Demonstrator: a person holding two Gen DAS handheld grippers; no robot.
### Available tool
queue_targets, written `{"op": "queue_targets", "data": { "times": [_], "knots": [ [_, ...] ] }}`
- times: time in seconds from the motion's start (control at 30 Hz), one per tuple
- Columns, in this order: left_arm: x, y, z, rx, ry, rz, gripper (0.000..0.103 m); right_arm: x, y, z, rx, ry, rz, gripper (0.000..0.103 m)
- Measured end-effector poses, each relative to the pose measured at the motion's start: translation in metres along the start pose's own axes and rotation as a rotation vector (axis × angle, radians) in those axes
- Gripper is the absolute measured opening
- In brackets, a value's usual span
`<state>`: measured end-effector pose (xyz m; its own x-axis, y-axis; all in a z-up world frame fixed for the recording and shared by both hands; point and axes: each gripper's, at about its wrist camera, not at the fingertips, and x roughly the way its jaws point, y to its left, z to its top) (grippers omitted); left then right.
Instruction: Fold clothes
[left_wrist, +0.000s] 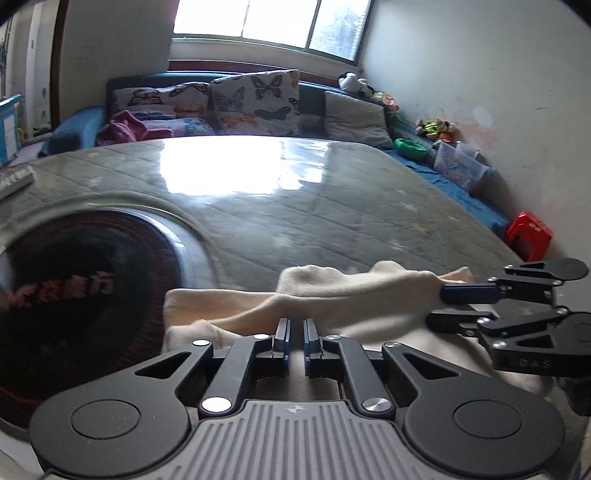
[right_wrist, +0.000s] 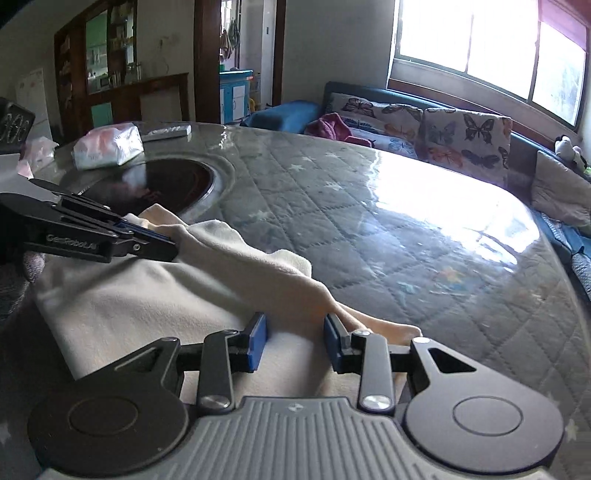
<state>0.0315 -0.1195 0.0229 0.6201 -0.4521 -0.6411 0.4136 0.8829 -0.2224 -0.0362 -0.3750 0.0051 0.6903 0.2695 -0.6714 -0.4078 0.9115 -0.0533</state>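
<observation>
A cream cloth (left_wrist: 332, 291) (right_wrist: 147, 302) lies on the near part of a round table with a quilted grey cover under glass (left_wrist: 332, 206) (right_wrist: 369, 229). My left gripper (left_wrist: 295, 326) is shut on a raised fold of the cloth; it also shows in the right wrist view (right_wrist: 166, 243), pinching the far fold. My right gripper (right_wrist: 295, 325) is open, its jaws standing on either side of a ridge of the cloth. It shows in the left wrist view (left_wrist: 439, 304) at the cloth's right end.
A dark round inset (left_wrist: 74, 295) (right_wrist: 166, 181) sits in the table to the left. A tissue pack (right_wrist: 107, 146) and a remote (right_wrist: 168, 132) lie at the table's far side. A sofa with butterfly cushions (left_wrist: 255, 99) (right_wrist: 465, 136) stands behind. A red stool (left_wrist: 528, 236) stands to the right.
</observation>
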Motion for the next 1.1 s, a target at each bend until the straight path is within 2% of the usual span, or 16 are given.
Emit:
{"op": "queue_targets", "data": {
  "times": [0.13,0.27,0.4,0.53,0.67,0.77,0.87,0.93,0.97,1.1],
  "knots": [
    [-0.002,-0.023,-0.009,0.034,0.008,-0.061,0.008,-0.013,-0.008,-0.008,-0.018,0.013,-0.045,0.033],
    [-0.014,-0.044,-0.014,0.114,-0.02,-0.042,0.009,-0.038,-0.007,-0.015,-0.004,-0.011,-0.087,0.033],
    [-0.039,-0.055,-0.026,0.146,-0.06,-0.086,0.01,-0.069,0.012,-0.026,0.002,-0.071,-0.048,0.033],
    [-0.041,-0.063,-0.042,0.179,-0.054,-0.075,0.01,-0.082,0.029,-0.039,0.005,-0.081,-0.005,0.033],
    [-0.043,-0.071,-0.058,0.212,-0.049,-0.064,0.011,-0.078,0.04,-0.057,0.032,-0.056,-0.007,0.033],
    [-0.046,-0.072,-0.063,0.213,-0.059,-0.05,0.012,-0.077,0.04,-0.063,0.043,-0.073,-0.015,0.033],
    [-0.052,-0.069,-0.064,0.191,-0.064,-0.036,0.018,-0.086,0.039,-0.061,0.051,-0.093,-0.027,0.033],
    [-0.056,-0.067,-0.066,0.177,-0.067,-0.026,0.034,-0.091,0.036,-0.062,0.064,-0.099,-0.041,0.033],
    [-0.059,-0.066,-0.066,0.17,-0.068,-0.021,0.037,-0.09,0.034,-0.064,0.077,-0.089,-0.041,0.033],
    [-0.067,-0.062,-0.069,0.141,-0.074,-0.001,0.037,-0.088,0.032,-0.07,0.083,-0.086,-0.048,0.033]
  ]
}}
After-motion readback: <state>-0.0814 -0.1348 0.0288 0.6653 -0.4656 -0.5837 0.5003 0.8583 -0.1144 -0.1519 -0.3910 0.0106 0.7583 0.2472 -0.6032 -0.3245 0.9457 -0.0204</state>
